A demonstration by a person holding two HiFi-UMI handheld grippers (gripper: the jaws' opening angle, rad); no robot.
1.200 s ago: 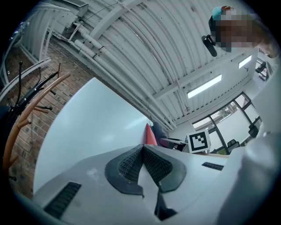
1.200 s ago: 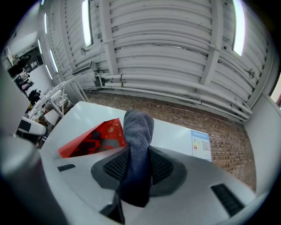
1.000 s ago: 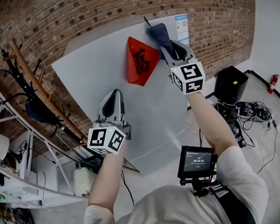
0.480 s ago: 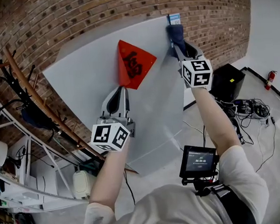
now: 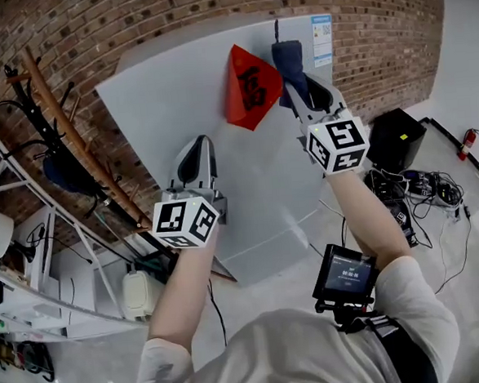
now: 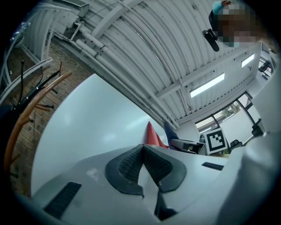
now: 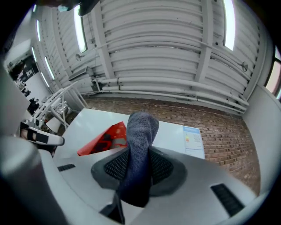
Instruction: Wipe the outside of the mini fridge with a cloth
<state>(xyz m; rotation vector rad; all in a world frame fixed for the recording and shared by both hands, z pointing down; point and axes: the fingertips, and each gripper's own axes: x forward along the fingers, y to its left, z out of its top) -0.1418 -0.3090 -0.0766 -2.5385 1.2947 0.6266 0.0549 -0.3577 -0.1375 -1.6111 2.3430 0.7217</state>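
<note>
The cloth (image 5: 287,59), clamped in the right hand-held gripper (image 5: 297,84), has been swept across the mini fridge (image 5: 176,109) from the label (image 5: 321,40) to the red decoration (image 5: 251,86), so wiping is judged under way; the left hand-held gripper (image 5: 198,148) is closed, empty.

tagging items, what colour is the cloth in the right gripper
Dark blue-grey, knitted; the cloth clamped in the right gripper shows best in the right gripper view.

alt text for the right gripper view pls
The right gripper is shut on a grey-blue cloth that sticks up between its jaws. Behind it are the white fridge with a red sticker and a label, a brick wall and a ribbed ceiling.
</note>
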